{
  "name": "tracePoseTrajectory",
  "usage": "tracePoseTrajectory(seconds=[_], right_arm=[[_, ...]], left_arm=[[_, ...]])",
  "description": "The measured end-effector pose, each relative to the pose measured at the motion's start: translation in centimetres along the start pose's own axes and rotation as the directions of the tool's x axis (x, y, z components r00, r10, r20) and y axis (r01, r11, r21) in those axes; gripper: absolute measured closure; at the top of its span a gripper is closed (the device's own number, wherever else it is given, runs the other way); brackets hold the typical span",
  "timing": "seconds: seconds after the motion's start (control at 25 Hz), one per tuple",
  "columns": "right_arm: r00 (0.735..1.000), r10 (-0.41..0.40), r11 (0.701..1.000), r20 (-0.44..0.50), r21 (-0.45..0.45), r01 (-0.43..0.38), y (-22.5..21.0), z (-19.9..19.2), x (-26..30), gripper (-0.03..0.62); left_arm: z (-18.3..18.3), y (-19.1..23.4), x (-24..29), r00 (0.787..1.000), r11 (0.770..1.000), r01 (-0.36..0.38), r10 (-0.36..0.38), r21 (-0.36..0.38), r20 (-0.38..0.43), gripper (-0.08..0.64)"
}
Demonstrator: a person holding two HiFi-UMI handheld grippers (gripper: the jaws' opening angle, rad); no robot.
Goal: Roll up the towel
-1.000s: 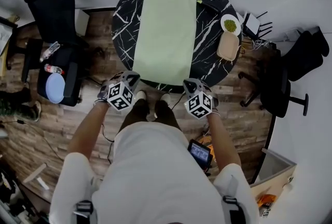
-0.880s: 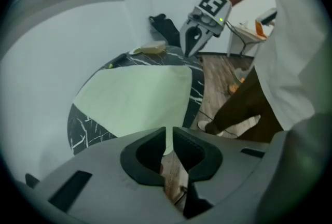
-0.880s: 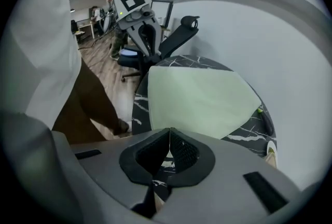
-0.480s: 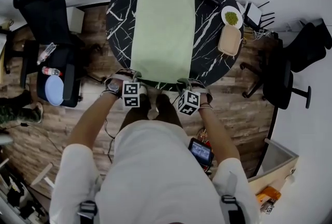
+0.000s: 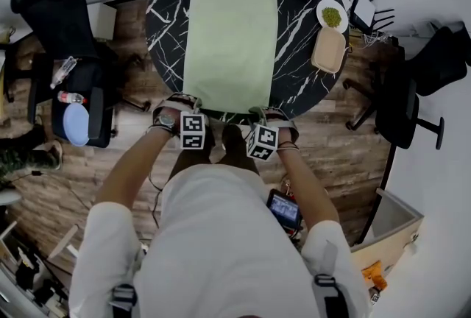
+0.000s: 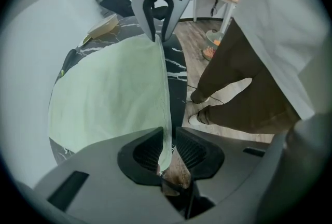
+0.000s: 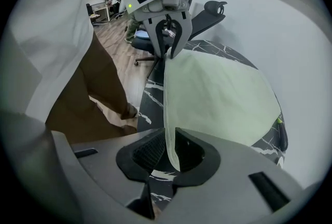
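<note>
Black marble table (image 5: 165, 15), towel (image 5: 232, 22) edge loose between just-opened jaws: left hand-held gripper (image 6: 168, 137), right hand-held gripper (image 7: 170, 137).

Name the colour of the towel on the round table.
Plain pale green. The towel shows best in the head view, on the black, white-veined table.

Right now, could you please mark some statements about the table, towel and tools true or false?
1. The towel is already rolled up. False: it lies flat along the table.
2. A plate holding something green sits on the table. True.
3. Both tools hang well clear of the towel. False: the left tool and right tool each straddle its near edge, jaws apart, having just been opening.
4. A black office chair stands left of the table. True.
</note>
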State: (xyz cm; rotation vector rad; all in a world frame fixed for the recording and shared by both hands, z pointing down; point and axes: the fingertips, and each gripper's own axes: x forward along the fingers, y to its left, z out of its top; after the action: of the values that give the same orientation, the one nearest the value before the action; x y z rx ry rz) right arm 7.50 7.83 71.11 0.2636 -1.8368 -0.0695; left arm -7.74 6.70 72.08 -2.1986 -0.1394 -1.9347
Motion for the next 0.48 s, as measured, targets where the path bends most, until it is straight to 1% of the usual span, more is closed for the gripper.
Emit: tracePoseTrajectory(seconds=[0.12,0.28,0.36,0.48], right_arm=[[1.0,0.009,1.0,-0.023,0.003,-0.009,0.24,-0.62,0.66,0.553],[1.0,0.007,1.0,-0.016,0.004,-0.007,0.18,-0.54,0.77,0.563],[1.0,0.001,1.0,-0.018,0.014,-0.001,0.06,-0.56,0.74,0.563],[0.999,0.03,0.999,-0.037,0.021,-0.029,0.09,-0.56,0.88,0.563]], left_arm=[[-0.04,-0.12,0.04,1.0,1.0,0.022,-0.022,-0.004,-0.013,0.488],[-0.1,-0.13,0.04,0.999,0.999,0.034,-0.034,-0.02,-0.015,0.492],[-0.17,-0.31,0.03,0.999,0.999,0.043,-0.044,-0.032,-0.011,0.509],[-0.17,-0.39,0.08,0.999,0.998,0.051,-0.051,-0.049,-0.005,0.522]])
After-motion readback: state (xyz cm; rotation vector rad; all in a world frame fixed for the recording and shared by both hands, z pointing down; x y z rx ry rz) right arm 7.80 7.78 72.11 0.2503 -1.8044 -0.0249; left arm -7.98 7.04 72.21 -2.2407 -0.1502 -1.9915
